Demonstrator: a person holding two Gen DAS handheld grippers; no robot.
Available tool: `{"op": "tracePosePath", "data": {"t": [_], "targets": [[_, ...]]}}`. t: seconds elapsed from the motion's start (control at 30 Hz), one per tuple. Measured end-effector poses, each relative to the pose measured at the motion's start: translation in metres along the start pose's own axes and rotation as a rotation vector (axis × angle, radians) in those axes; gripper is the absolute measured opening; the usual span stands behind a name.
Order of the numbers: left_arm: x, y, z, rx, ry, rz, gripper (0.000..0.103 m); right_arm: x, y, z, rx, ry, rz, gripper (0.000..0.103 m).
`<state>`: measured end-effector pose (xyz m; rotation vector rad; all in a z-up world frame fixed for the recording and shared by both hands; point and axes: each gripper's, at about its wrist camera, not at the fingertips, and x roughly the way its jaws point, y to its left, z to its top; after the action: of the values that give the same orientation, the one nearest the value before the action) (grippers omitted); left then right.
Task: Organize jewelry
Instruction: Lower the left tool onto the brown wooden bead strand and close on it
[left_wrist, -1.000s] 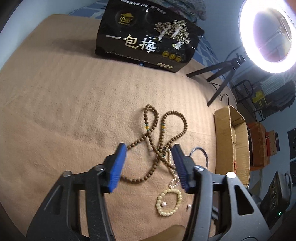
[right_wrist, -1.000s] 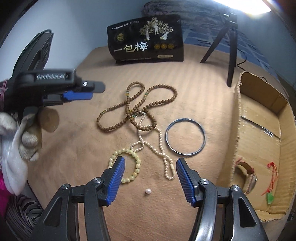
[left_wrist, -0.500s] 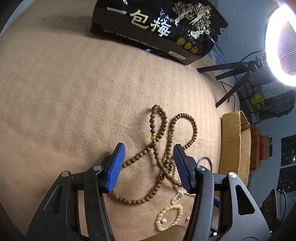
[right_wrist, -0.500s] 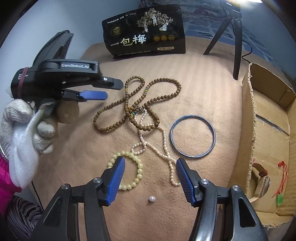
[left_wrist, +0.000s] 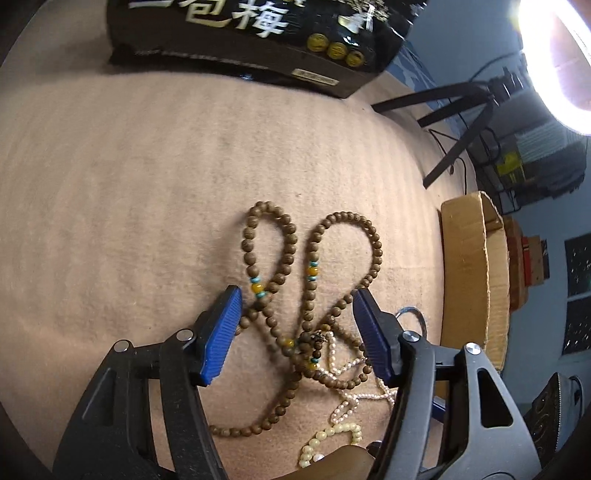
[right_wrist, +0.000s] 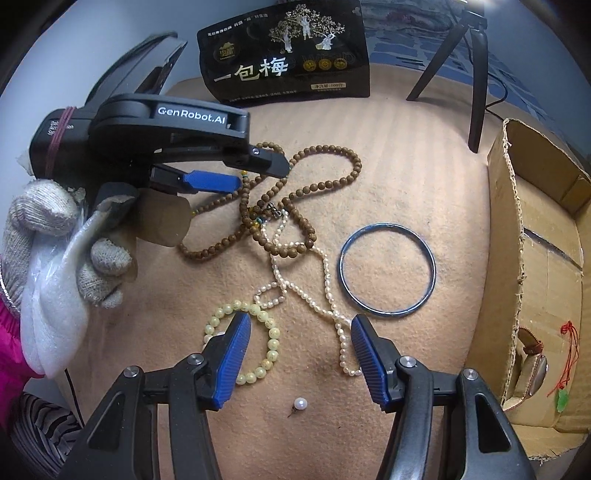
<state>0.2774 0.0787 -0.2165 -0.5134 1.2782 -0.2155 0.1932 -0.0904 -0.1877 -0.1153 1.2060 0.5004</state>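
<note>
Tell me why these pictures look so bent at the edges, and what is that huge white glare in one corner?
Both views are fisheye, so edges curve. Left wrist view: the ring light blows out white at top right, the black bag looks slightly smeared, the wooden bead necklace stays sharp. Right wrist view: lighting is even, the cardboard box bows outward, and dark corners frame the picture.

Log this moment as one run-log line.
left gripper: open, over wooden bead necklace | right gripper: open, empty, near pearl necklace | cardboard box: holds watch
</note>
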Motion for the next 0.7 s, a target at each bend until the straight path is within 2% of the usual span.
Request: {"op": "tracePosePath", "data": {"t": [0.23,0.43,0.7], "targets": [[0.008,-0.01,0.002,0.043,-0.003,0.041,0.064,0.013,0.0,0.003,-0.015,0.018,-0.02,0.055],[0.019,-0.028,0.002,0.103,-0.011,0.09,0.064,0.018,-0.004,0.007,-0.008,0.019,-0.002,0.049],[0.031,-0.049,-0.001,0.186,-0.008,0.124,0.064,0.023,-0.009,0.01,-0.013,0.018,0.006,0.046]]}}
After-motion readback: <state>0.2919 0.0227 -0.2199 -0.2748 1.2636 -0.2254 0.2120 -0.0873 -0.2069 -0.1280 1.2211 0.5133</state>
